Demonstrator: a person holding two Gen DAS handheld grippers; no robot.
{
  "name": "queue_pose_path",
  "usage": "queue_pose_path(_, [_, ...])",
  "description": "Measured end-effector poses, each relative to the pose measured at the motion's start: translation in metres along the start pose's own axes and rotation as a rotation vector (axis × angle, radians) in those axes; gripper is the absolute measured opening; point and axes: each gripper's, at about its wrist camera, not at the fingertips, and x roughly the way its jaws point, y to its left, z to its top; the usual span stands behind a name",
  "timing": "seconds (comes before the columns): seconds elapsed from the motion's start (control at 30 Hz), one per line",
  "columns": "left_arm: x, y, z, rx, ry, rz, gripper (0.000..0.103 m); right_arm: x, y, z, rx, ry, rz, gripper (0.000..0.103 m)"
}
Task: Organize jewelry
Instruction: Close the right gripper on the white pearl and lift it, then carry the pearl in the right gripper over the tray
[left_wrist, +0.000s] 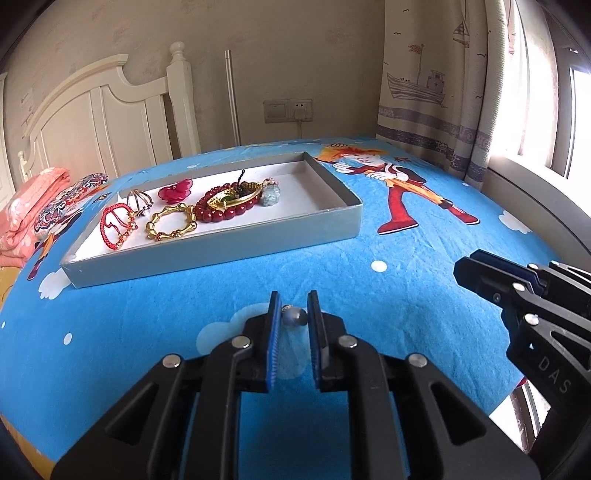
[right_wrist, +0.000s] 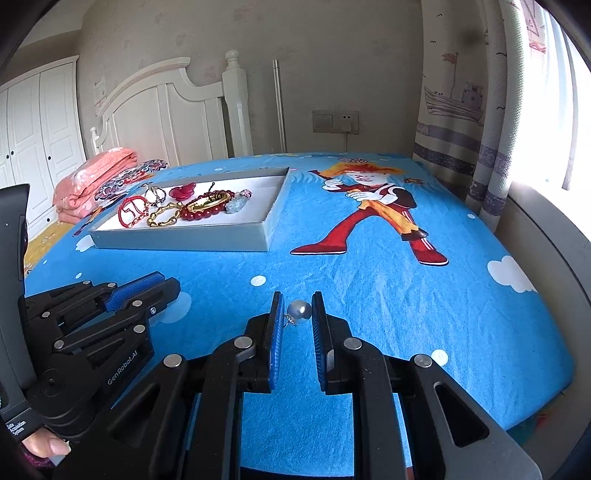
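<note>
The left tongs (left_wrist: 294, 300) sit closest to the lens in the left wrist view, their blue pads pinching a pearl earring (left_wrist: 295, 317) that fills the narrow gap between them. The earring lies crosswise: its small metal fitting points to the left pad and the grey-blue pearl rests against the right pad, so the long axis runs pad to pad. It is held above the blue cartoon bedsheet (left_wrist: 369, 295), on the near side of the box.

In the right wrist view, the right tongs (right_wrist: 297, 298) grip a second pearl earring (right_wrist: 301, 312) in the same way. The pearl sits toward the right pad, and a silvery fitting trails low to the left, touching the left pad.

Each pair of tongs shows at the edge of the other's view, drawn nearly together. The letters "DAS" read on the right tongs' frame, and "GenRobot.AI" reads on the left one. A small white label lower down is too small to read.

Farther back on the bed lies a shallow grey box (left_wrist: 221, 254). It holds a red cord bracelet (left_wrist: 117, 226), a gold bamboo-link bracelet (left_wrist: 170, 222), dark red beads (left_wrist: 214, 211) and a pale green stone (left_wrist: 270, 195).
</note>
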Motion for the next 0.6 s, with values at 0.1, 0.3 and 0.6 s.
queue_pose_path(0.1, [-0.005, 0.001, 0.0, 0.0, -0.017, 0.001, 0.014, 0.0, 0.005, 0.0, -0.012, 0.003, -0.008, 0.015])
queue_pose_path(0.3, [-0.021, 0.012, 0.0, -0.012, -0.063, 0.015, 0.014, 0.003, 0.021, 0.005, -0.04, 0.013, -0.025, 0.015])
queue_pose_path(0.6, [-0.044, 0.067, -0.008, -0.098, -0.098, 0.093, 0.014, 0.01, 0.071, 0.007, -0.121, 0.03, 0.004, 0.015])
